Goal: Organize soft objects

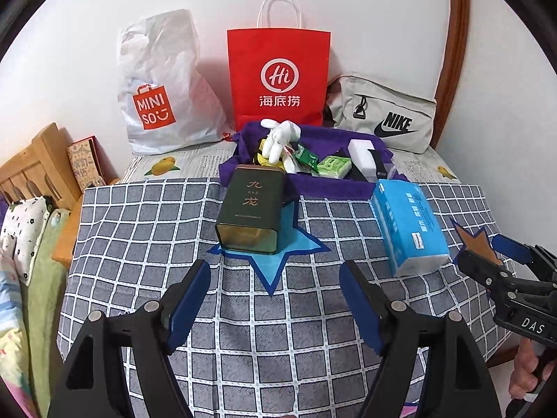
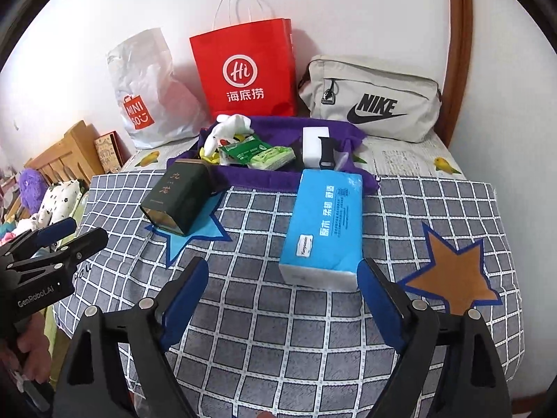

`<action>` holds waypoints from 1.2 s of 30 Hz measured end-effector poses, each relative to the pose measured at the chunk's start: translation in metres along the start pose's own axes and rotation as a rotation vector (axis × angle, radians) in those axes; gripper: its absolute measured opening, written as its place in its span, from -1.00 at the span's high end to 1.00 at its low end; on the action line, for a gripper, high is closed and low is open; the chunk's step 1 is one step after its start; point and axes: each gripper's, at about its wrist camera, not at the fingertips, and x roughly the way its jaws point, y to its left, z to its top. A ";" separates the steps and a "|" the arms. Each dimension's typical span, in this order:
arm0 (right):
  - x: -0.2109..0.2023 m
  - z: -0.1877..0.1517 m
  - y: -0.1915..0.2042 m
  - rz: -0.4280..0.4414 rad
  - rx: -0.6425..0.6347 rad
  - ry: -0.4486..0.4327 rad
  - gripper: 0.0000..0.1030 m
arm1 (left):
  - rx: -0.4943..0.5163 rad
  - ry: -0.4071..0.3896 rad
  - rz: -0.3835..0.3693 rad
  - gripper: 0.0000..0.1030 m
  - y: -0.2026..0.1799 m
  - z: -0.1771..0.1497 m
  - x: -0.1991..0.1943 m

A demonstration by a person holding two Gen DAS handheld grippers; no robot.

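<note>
A table draped in a grey cloth with a white grid (image 1: 139, 230) fills most of both views, and beyond the cloth's far edge a sheet of newspaper printed with yellow fruit (image 1: 163, 165) covers the rest of the top. Two star patches lie on the cloth: a blue star (image 1: 275, 261) near the middle and a brown star (image 2: 452, 271) toward the right. A dark green tea tin (image 1: 252, 205) lies on its side across the blue star, its open mouth facing the cameras. Just to the right, between the two stars, a blue pack of tissues (image 2: 323, 226) lies flat on the cloth, its far end touching a purple cloth tray (image 2: 257, 177). The tray holds a white plush toy (image 1: 278, 137), green packets (image 2: 259, 153) and a white block (image 2: 315, 146) with a black strap. Against the white wall behind stand a white Miniso plastic bag (image 1: 160, 83), a red paper bag (image 1: 278, 69) with white handles and a grey Nike pouch (image 2: 372, 101). A curved brown wooden frame (image 2: 459, 52) runs up the wall on the right, and a wooden headboard (image 1: 38, 163) with patterned bedding sits off to the left. The left gripper (image 1: 275, 299) hovers over the cloth in front of the tin, jaws spread and empty. The right gripper (image 2: 282, 299) hangs just before the near end of the tissue pack, its jaws released wide with nothing between them.
</note>
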 end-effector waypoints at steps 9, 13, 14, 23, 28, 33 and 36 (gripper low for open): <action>-0.010 -0.006 -0.006 -0.014 0.018 -0.024 -0.78 | -0.001 -0.020 0.016 -0.45 -0.004 0.001 -0.009; -0.013 -0.007 -0.005 -0.021 0.011 -0.032 -0.80 | 0.001 -0.035 0.009 -0.48 -0.006 0.001 -0.013; -0.015 -0.007 -0.005 -0.023 0.006 -0.036 -0.80 | 0.000 -0.036 0.003 -0.57 -0.007 0.001 -0.014; -0.028 -0.006 -0.001 -0.038 0.007 -0.068 -0.84 | -0.009 -0.030 -0.010 -0.66 -0.007 0.001 -0.015; -0.030 -0.007 0.000 -0.046 0.009 -0.067 -0.84 | -0.015 -0.034 -0.009 -0.66 -0.005 0.000 -0.017; -0.030 -0.007 0.002 -0.051 0.003 -0.065 -0.84 | -0.020 -0.035 -0.010 -0.66 -0.003 0.001 -0.019; -0.031 -0.006 0.002 -0.050 0.001 -0.063 -0.84 | -0.017 -0.034 -0.007 -0.66 -0.003 0.001 -0.019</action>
